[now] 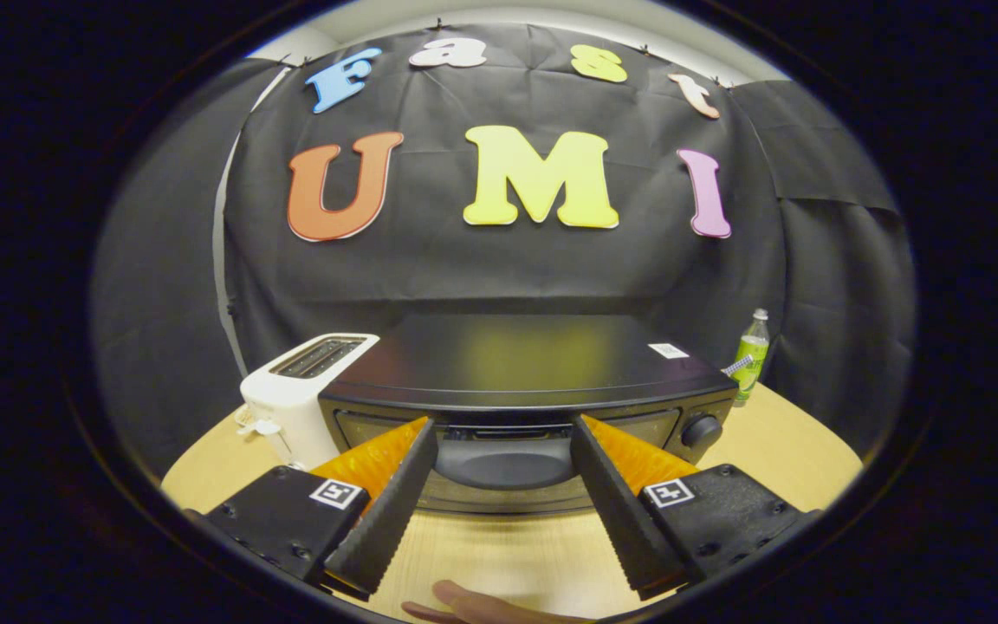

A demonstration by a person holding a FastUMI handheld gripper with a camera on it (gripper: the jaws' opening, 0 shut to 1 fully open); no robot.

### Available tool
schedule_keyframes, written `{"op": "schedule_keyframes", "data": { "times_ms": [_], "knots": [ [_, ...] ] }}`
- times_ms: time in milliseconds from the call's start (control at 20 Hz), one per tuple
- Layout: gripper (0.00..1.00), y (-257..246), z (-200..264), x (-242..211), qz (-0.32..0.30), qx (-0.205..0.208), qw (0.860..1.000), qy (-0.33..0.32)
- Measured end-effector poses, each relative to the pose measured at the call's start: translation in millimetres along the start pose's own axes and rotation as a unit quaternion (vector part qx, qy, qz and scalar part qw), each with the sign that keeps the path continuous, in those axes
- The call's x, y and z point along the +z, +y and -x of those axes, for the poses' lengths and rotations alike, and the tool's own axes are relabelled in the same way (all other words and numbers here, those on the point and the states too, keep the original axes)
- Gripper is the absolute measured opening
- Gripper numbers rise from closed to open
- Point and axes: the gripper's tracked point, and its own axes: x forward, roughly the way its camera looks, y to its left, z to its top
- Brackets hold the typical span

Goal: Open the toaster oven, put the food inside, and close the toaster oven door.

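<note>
The tongs (503,433) stand released, fingers spread wide before the closed black toaster oven (525,381) on the pale wooden bench (499,555), its dark door handle (505,459) between the fingertips.

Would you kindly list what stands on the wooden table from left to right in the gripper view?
White pop-up toaster → black toaster oven, door shut, with the open gripper at its handle → green plastic bottle.
</note>
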Motion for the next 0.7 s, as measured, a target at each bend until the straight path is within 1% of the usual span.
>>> {"op": "schedule_keyframes", "data": {
  "times_ms": [300, 700],
  "knots": [
    [1.00, -1, 15, -11, 0.003, 0.000, 1.000, -0.005],
    [1.00, -3, 43, -37, 0.013, 0.003, 1.000, 0.011]
  ]
}}
